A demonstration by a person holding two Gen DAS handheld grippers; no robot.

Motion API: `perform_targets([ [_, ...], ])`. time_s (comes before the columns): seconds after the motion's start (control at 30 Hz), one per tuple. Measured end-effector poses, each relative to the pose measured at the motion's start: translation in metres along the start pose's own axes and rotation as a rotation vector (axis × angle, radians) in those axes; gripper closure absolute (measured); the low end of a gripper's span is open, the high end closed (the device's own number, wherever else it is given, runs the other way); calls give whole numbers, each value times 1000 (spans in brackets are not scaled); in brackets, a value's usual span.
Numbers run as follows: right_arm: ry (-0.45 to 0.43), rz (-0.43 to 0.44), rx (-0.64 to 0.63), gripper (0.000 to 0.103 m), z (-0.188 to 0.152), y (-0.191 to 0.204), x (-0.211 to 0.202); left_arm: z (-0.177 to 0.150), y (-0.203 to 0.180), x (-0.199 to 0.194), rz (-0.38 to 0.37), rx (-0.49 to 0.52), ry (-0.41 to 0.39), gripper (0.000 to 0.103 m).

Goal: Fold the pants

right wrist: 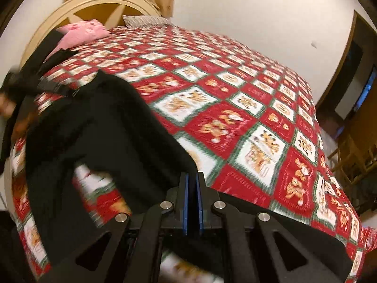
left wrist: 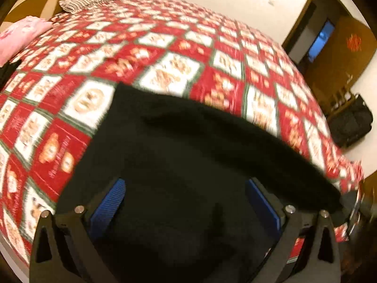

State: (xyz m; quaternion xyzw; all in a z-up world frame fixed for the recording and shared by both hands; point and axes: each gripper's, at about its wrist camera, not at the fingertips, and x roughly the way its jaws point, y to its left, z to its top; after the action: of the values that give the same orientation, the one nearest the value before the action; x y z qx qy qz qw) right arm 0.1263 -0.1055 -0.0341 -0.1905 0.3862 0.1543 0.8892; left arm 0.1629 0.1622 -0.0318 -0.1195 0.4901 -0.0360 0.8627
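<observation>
Pinching the pants (right wrist: pixel 106 127) in your right tool (right wrist: pixel 192 188), left tool (left wrist: pixel 186 202) spread wide above them, you risk bunching the fold over the bed (right wrist: pixel 235 99).

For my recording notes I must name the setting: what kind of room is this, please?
Most likely a bedroom in a home. A wide bed with a red patterned bedspread fills the view, pillows lie at a curved headboard, and black pants are spread on top.

no legible text anywhere
</observation>
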Motion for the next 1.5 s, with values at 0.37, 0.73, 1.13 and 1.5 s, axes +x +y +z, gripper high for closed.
perform_targets([
  [0.37,-46,-50,-124,100,-56,60,-12,29,-28,17,22,-24,84,0],
  [0.73,-118,-46,19,101,-41,35,-33,17,-6,35,-52,-145,109,78],
  [1.13,-184,-61,-44,101,-63,85,-126,-35,11,-87,-272,-66,-106,84],
  [1.5,-39,-2,-86,101,-121,147,-98,-119,53,-71,-165,-57,-97,85],
])
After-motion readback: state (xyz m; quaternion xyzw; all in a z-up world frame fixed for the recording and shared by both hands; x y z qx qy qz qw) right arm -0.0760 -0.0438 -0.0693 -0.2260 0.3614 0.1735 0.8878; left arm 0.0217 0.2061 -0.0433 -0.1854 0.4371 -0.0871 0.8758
